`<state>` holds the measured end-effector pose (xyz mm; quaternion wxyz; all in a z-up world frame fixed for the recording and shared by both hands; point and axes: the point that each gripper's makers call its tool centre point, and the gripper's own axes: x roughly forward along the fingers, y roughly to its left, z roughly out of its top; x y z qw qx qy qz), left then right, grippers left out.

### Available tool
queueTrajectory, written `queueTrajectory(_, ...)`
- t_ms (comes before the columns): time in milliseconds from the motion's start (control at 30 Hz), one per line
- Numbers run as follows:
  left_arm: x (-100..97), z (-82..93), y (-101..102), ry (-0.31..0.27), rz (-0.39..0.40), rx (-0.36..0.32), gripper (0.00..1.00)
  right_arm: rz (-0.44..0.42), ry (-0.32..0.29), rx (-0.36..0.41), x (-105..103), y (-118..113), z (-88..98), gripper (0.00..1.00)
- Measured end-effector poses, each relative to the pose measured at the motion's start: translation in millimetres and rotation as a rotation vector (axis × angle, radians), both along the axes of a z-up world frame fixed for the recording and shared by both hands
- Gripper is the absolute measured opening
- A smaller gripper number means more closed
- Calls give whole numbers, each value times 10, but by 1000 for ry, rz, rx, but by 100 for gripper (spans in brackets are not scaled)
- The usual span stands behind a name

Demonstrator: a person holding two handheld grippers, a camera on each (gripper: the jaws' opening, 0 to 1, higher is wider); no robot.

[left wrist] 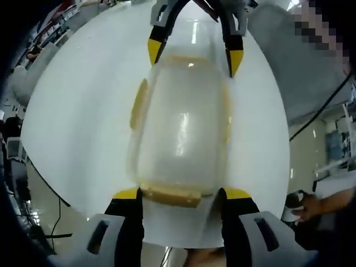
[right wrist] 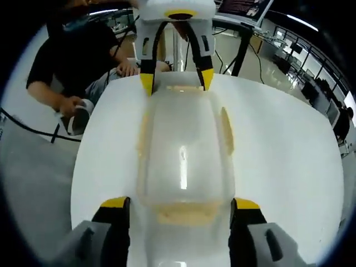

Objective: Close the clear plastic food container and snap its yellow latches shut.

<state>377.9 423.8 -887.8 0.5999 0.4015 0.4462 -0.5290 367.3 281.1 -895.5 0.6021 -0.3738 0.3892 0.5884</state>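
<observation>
Lying lengthwise on the white table (left wrist: 72, 128), the container (left wrist: 181, 133) sits between the two tools, its near end latch (left wrist: 169, 196) just ahead of the left gripper (left wrist: 182, 194), its far end latch (left wrist: 186, 57) at the right gripper (left wrist: 194, 53); both have jaws spread apart, holding nothing. It looks light, thin-walled and slick, likely to skate or flex, so press each latch with the opposite end braced. No brand, label or writing is readable.

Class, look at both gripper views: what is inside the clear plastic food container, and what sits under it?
The clear plastic food container looks empty, though glare on its lid hides part of the inside. Under it lies the white table; the patch beneath its base is hard to see.
</observation>
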Motion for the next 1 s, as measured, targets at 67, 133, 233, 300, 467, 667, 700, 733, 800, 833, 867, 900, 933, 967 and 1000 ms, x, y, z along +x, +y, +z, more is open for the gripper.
queueTrajectory(67, -16, -8, 3, 0, -22, 5, 53, 4, 0, -11, 4, -22, 16, 64)
queueTrajectory(133, -35, -5, -3, 0, -32, 11, 53, 18, -1, -19, 10, -36, 15, 61)
queueTrajectory(233, -50, 3, -6, -1, -45, 15, 52, 30, -1, -36, -1, -46, 24, 57)
queueTrajectory(300, -86, 5, 19, 1, -101, 40, 51, 44, 5, -27, -18, -11, 37, 50)
queueTrajectory(467, -80, 4, 85, -6, -102, 73, 38, 50, -3, -19, -2, -45, 93, 37)
queueTrajectory(667, -75, 1, 69, -4, -72, 78, 38, 42, -4, -3, 18, -66, 79, 37)
queueTrajectory(700, -69, -1, 61, -2, -73, 80, 38, 43, -5, 2, 18, -63, 82, 37)
queueTrajectory(733, -66, 1, 67, 0, -67, 84, 38, 43, -4, 0, 17, -70, 81, 37)
queueTrajectory(800, -67, 5, 74, -1, -71, 86, 38, 52, -5, -6, 15, -71, 81, 37)
queueTrajectory(833, -77, 9, 81, -5, -70, 81, 37, 57, -7, -10, 11, -73, 75, 36)
queueTrajectory(867, -80, 10, 85, -7, -70, 76, 37, 59, -8, -12, 10, -87, 78, 36)
queueTrajectory(900, -81, 13, 94, -8, -69, 64, 37, 60, -9, -12, 5, -92, 74, 36)
queueTrajectory(933, -84, 15, 98, -7, -69, 54, 37, 59, -9, -10, 6, -103, 75, 36)
queueTrajectory(967, -82, 19, 100, -2, -67, 47, 37, 57, -9, -5, 6, -104, 71, 36)
queueTrajectory(1000, -77, 22, 98, 0, -65, 44, 37, 56, -10, -1, 5, -111, 72, 36)
